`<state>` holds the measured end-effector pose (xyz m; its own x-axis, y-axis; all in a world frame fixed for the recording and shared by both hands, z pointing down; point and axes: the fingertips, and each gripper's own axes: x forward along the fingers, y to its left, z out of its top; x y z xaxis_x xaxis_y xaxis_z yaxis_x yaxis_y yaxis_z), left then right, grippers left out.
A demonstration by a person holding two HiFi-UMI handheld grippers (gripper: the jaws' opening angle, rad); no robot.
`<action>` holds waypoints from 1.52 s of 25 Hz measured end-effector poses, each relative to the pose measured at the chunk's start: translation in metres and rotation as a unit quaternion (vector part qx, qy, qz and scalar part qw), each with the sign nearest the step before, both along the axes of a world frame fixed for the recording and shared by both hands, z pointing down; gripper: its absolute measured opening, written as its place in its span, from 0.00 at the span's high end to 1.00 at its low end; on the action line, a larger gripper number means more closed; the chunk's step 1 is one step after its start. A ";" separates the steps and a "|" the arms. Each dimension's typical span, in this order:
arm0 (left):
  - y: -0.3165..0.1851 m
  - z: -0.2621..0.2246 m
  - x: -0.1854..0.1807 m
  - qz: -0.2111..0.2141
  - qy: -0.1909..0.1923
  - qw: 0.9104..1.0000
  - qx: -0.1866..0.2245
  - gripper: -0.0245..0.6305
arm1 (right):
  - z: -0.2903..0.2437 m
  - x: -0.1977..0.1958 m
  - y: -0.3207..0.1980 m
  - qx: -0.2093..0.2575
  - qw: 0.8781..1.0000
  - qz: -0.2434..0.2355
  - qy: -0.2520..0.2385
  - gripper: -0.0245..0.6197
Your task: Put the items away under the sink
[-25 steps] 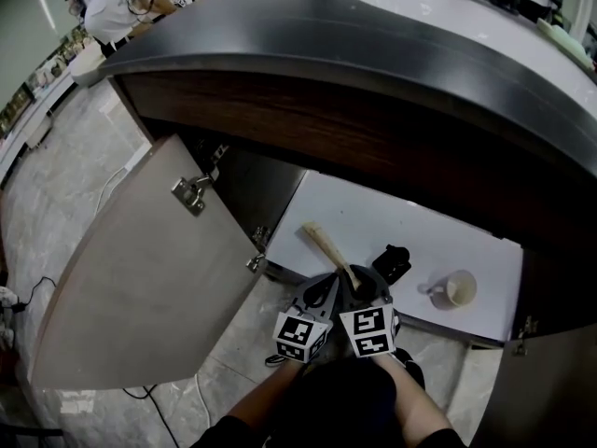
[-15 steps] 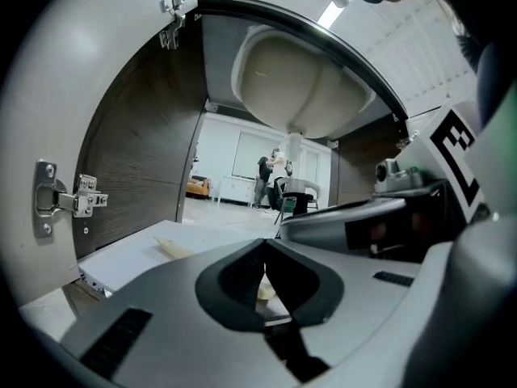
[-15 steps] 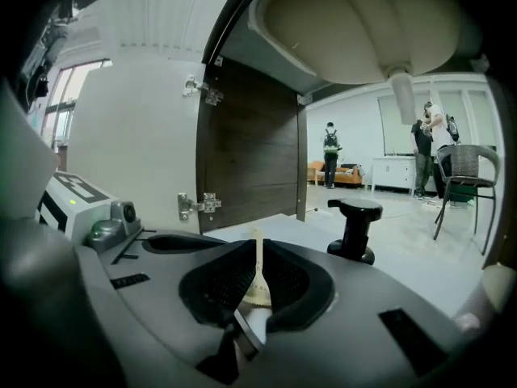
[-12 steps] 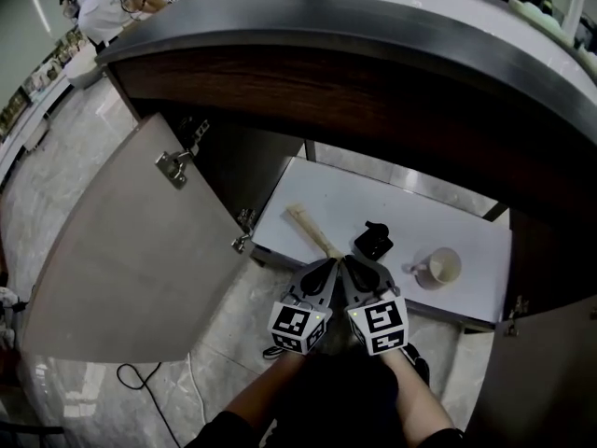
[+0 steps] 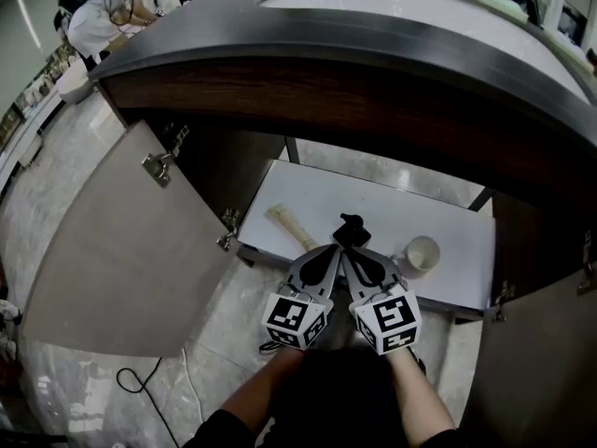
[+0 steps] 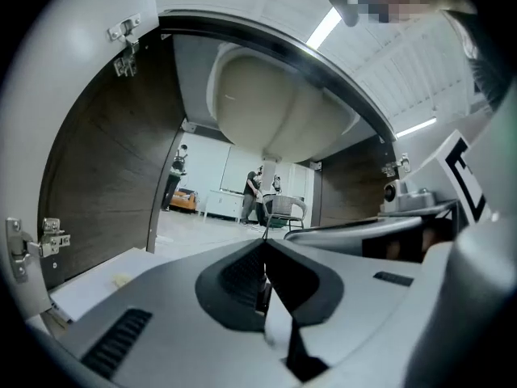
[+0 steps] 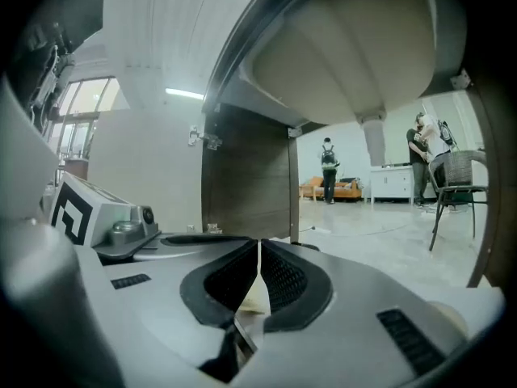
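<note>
**Both tongs clenched and empty by the open cupboard**

Under the dark counter (image 5: pixel 373 40), an open cupboard with a white shelf (image 5: pixel 317 189) inside. On the shelf, three things in a row, all apart from each other. At the left, a pale wooden tool (image 5: pixel 287 225), lying flat and slanted. In the middle, a small black thing (image 5: pixel 351 229), too small to tell what. At the right, a white cup (image 5: pixel 422 252), standing up, near the front edge of the shelf.

Left tongs (image 5: pixel 330 249) and right tongs (image 5: pixel 346 254) side by side, tips close together, pointing at the shelf. In the head view, tips just below the small black thing and between the wooden tool and the white cup. Hard to tell if touching the black thing or not.

Left tongs clenched tight, nothing in them. Right tongs clenched too, only a thin slit left, nothing gripped. Both held by a person's hands at the bottom of the head view.

Left door (image 5: pixel 121 259) swung wide open, with metal hinges on its inner side. Right door (image 5: pixel 541 362) open too. Grey stone floor (image 5: pixel 56 185) below, with a thin cable (image 5: pixel 163 385) on it.

From both tongs' views, looking up and through the cupboard: the round pale bottom of the sink bowl (image 6: pixel 275 103) overhead, dark wood walls at the sides, and no back wall. Far beyond, a bright room with people (image 7: pixel 328 166) standing and a chair (image 7: pixel 456 186).
</note>
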<state>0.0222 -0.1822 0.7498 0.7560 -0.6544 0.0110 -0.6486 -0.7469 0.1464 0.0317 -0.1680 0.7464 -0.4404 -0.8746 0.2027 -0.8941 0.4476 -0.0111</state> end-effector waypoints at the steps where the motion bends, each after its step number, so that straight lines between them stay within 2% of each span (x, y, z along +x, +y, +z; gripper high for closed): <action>1: 0.002 -0.006 0.002 0.002 -0.001 1.000 0.006 0.95 | -0.006 0.002 0.002 0.006 1.000 0.001 0.000 0.90; 6: 0.013 -0.032 0.008 0.009 -0.005 1.000 0.028 0.95 | -0.036 0.007 0.015 0.031 1.000 0.000 0.000 0.90; 12: 0.023 -0.051 0.007 0.014 -0.011 0.999 0.028 0.95 | -0.055 0.004 0.028 0.037 0.999 -0.007 0.004 0.90; 16: 0.031 -0.072 0.010 0.018 -0.016 0.999 0.046 0.95 | -0.074 0.007 0.036 0.046 0.999 -0.009 0.002 0.90; 26: 0.051 -0.121 0.028 0.017 -0.015 0.998 0.065 0.95 | -0.126 0.023 0.061 0.094 0.995 0.015 0.007 0.91; 33: 0.061 -0.127 0.028 0.002 -0.022 0.996 0.084 0.95 | -0.131 0.023 0.073 0.101 0.995 0.026 0.008 0.91; 38: 0.064 -0.128 0.026 -0.004 -0.012 0.996 0.093 0.95 | -0.126 0.024 0.073 0.101 0.994 0.044 -0.002 0.91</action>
